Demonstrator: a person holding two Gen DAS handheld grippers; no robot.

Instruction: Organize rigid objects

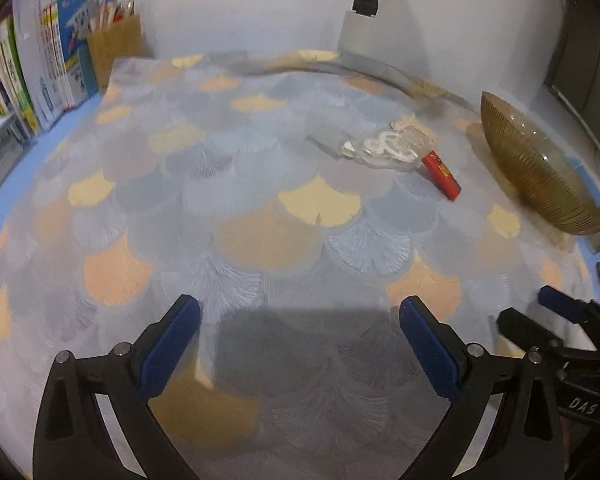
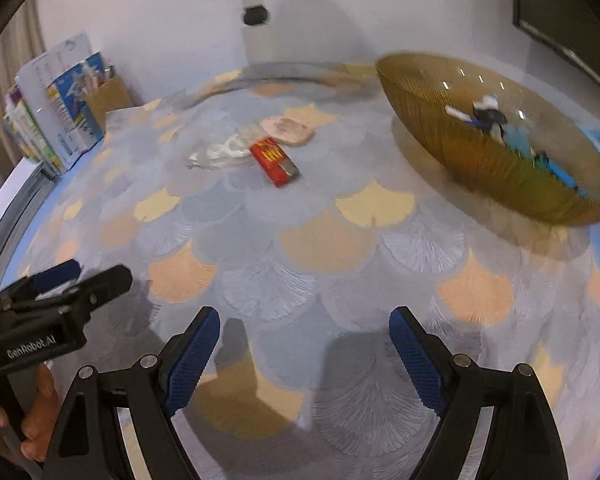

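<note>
we see a table (image 1: 260, 208) covered by a cloth printed with fan shapes in grey, pale blue, peach and cream. behind it stands a plain white wall (image 1: 240, 4) carrying a small dark fitting (image 1: 365, 3). at the left edge a row of upright books (image 1: 56, 52) lines up beside a brown cardboard box (image 1: 114, 46). soft shadows fall across the near cloth.

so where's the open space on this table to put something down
The widest bare stretch of patterned cloth lies between both open grippers and the red lighter. More lies left, toward the books. It is crowded around the lighter, clear plastic packet and pink piece, and by the amber bowl.
</note>
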